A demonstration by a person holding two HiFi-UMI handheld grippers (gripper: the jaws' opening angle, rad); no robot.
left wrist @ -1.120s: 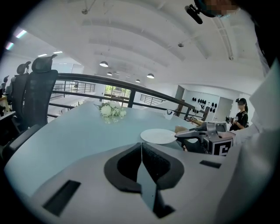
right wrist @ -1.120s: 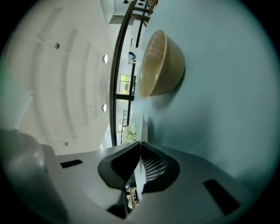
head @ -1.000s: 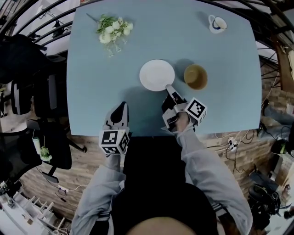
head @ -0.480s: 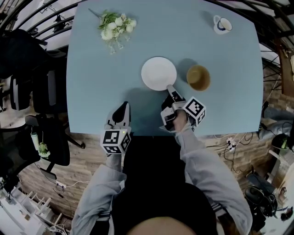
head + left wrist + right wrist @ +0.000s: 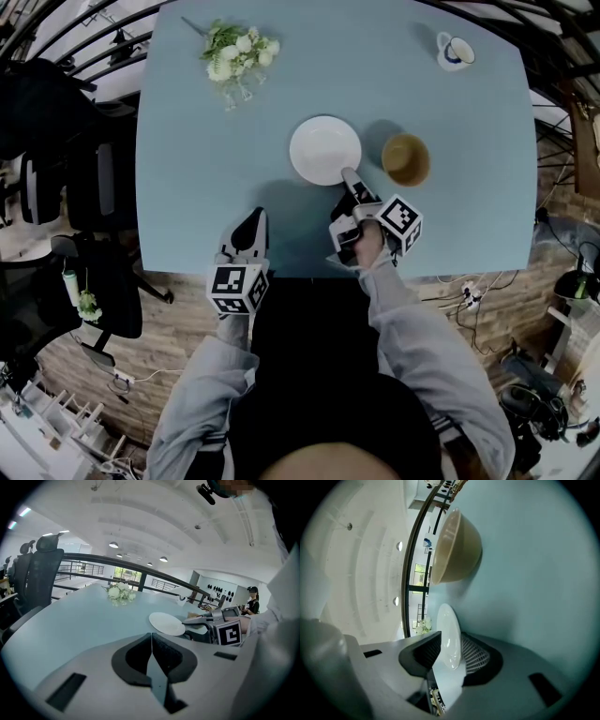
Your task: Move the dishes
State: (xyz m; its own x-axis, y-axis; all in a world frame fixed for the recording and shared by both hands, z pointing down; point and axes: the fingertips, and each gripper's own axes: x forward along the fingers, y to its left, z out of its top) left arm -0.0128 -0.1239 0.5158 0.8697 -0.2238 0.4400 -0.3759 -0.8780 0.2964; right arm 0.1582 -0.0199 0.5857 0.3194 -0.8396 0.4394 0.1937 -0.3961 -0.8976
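Looking along my right gripper (image 5: 449, 645), I see the rim of the white plate (image 5: 449, 632) edge-on between its jaws. They have just been opening and stand partly apart, wider than the thin rim, so the pads do not pinch it. In the head view the plate lies flat on the pale blue table (image 5: 187, 141), just above the centre of the frame, with this gripper's tips at its lower right edge. A tan bowl (image 5: 406, 159) sits just right of the plate, near it but not touching.

My left gripper (image 5: 253, 217) sits lower left of centre, close to the table's bottom edge and well apart from the plate. In its own view the jaws are pressed together with nothing between them.

A small bunch of white flowers (image 5: 236, 53) lies at the table's upper left. A white cup with a dark blue rim (image 5: 454, 51) stands at its upper right. A black office chair (image 5: 94, 192) stands off the table at the left of the frame.
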